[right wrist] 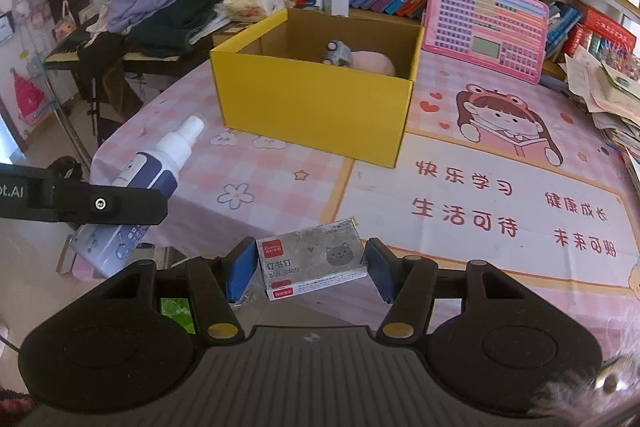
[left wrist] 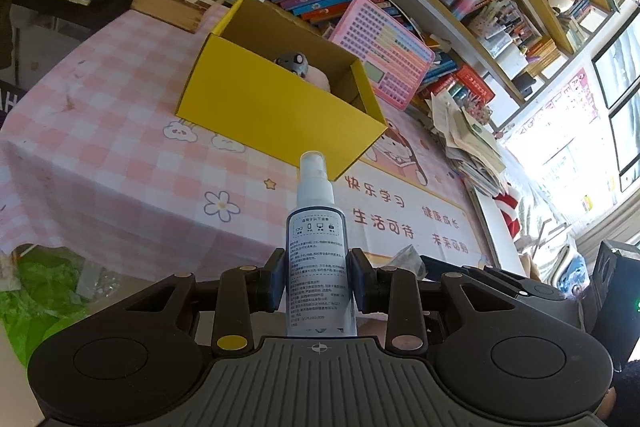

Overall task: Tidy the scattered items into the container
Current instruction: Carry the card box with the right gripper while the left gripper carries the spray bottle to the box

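Left gripper (left wrist: 319, 283) is clamped on a spray bottle (left wrist: 319, 239), blue pads pressing both sides of its label, nozzle fwd and aimed roughly at the yellow box (left wrist: 276, 107). Right gripper (right wrist: 311, 267) grips a small staples box (right wrist: 314, 259) across its short ends, held clear of the table w/ the cat print up.

Both items are off the table, near its front edge, short of the container. Yellow box sits open-topped on the pink checked tablecloth (left wrist: 100, 155), well back from both grippers; inside are a grey toy (right wrist: 338, 53) and a pink soft thing (right wrist: 374, 63) at the far right corner. Pink keyboard toy (right wrist: 486, 25) leans on the bookshelf just behind the box; tissue pack (right wrist: 254, 1) and clothes pile (right wrist: 160, 11) off to the left.

Risks, as I judge them:
- Bottle is long and held low on its body, so a tilt could swing the nozzle into the near wall and shove or tip the light cardboard.
- Staples box is held only by its ends; a twist could let it slip before it gets over the rim.
- Both grippers heading for the same opening could knock together; the left one already sits close at the right view's left edge.
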